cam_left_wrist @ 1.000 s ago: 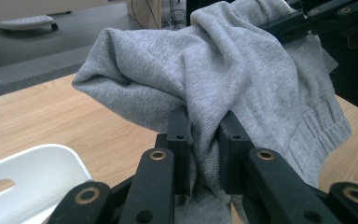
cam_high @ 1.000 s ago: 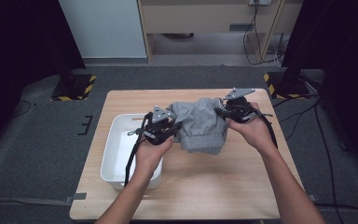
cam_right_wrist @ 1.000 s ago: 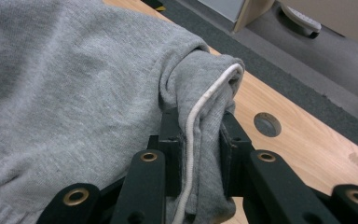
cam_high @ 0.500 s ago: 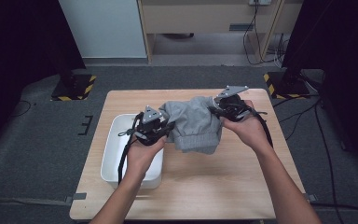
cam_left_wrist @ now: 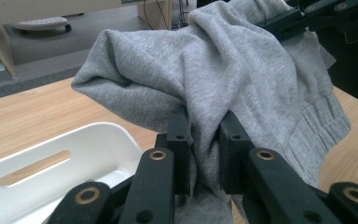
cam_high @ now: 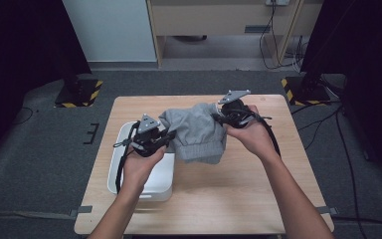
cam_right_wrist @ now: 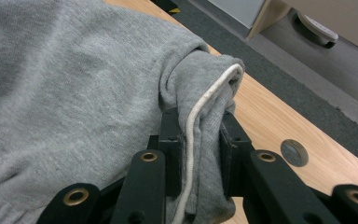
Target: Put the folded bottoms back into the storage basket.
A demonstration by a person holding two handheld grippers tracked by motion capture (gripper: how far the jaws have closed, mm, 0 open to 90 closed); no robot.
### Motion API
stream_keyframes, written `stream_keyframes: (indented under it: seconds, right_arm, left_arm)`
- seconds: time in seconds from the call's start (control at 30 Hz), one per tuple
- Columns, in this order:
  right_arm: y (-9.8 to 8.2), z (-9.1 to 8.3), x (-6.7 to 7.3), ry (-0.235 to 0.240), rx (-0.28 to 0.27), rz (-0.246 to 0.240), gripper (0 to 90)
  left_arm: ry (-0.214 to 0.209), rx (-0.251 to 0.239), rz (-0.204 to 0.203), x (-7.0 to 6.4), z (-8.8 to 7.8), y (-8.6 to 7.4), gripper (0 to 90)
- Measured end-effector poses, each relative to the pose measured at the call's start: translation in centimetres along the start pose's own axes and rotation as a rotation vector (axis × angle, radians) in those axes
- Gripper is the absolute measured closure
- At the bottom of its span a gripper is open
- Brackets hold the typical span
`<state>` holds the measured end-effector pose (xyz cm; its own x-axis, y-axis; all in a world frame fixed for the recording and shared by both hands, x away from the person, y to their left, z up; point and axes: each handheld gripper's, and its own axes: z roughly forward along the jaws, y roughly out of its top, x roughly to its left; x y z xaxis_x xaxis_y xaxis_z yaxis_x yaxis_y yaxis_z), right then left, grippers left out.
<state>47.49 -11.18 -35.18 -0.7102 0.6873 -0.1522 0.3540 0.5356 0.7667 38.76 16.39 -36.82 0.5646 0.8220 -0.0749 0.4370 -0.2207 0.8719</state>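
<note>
A grey knit sweatshirt (cam_high: 196, 132) hangs folded between my two grippers above the wooden table (cam_high: 229, 199). My left gripper (cam_high: 165, 137) is shut on a bunch of its fabric (cam_left_wrist: 205, 140) at the left side, over the right edge of the white bin (cam_high: 129, 169). My right gripper (cam_high: 218, 115) is shut on the other end, where a white drawstring (cam_right_wrist: 191, 135) runs between the pads (cam_right_wrist: 171, 135). The ribbed hem (cam_left_wrist: 321, 126) droops toward the table. In the left gripper view the right gripper (cam_left_wrist: 307, 16) holds the cloth at top right.
The white plastic bin (cam_left_wrist: 51, 158) with a slot handle sits at the table's left half. A round metal disc (cam_right_wrist: 293, 151) is set in the tabletop near the right edge. Black stands with yellow-striped bases (cam_high: 79, 92) flank the table on grey carpet.
Both hands have carried the sweatshirt to the left, toward the white bin. Both grips stay the same.
</note>
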Motion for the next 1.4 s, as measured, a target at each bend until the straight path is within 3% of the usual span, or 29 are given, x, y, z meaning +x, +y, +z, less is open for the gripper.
stream_keyframes:
  seconds: [1.4]
  right_arm:
    - [4.5, 2.5, 3.9, 0.069, -0.012, -0.013, 75.1]
  left_arm:
    - [0.028, -0.049, -0.034, 4.5, -5.4, -1.1, 77.4]
